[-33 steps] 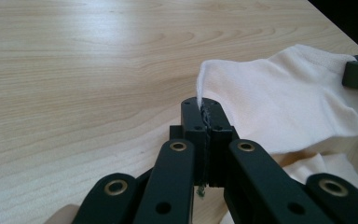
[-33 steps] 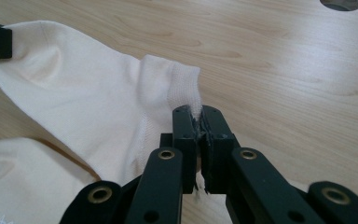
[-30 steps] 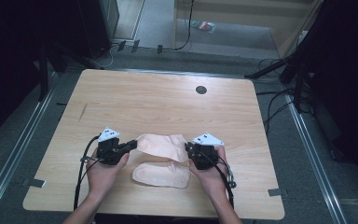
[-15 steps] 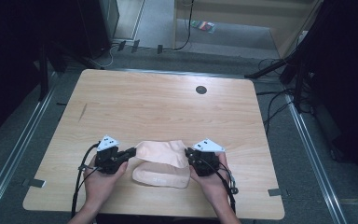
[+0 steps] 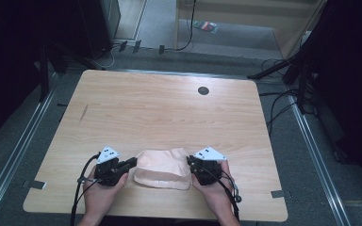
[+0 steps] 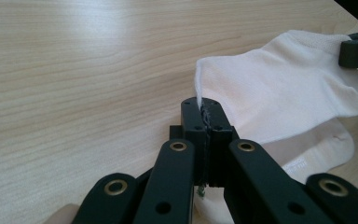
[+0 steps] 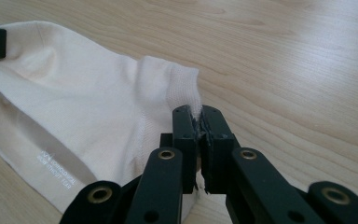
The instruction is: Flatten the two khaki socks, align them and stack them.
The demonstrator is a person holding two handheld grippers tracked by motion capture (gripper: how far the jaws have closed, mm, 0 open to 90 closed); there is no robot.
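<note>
Cream knit sock (image 5: 162, 168) on pale woodgrain table (image 5: 169, 113), left tool (image 6: 204, 116) and right tool (image 7: 199, 122) each clamped on its edges

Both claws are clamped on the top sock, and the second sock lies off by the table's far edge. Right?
Not quite. Both the left claw and the right claw are shut on the top sock, but the second sock is not at the far edge: it lies directly under the top one, near the person's side of the table. The right gripper view shows it.
</note>
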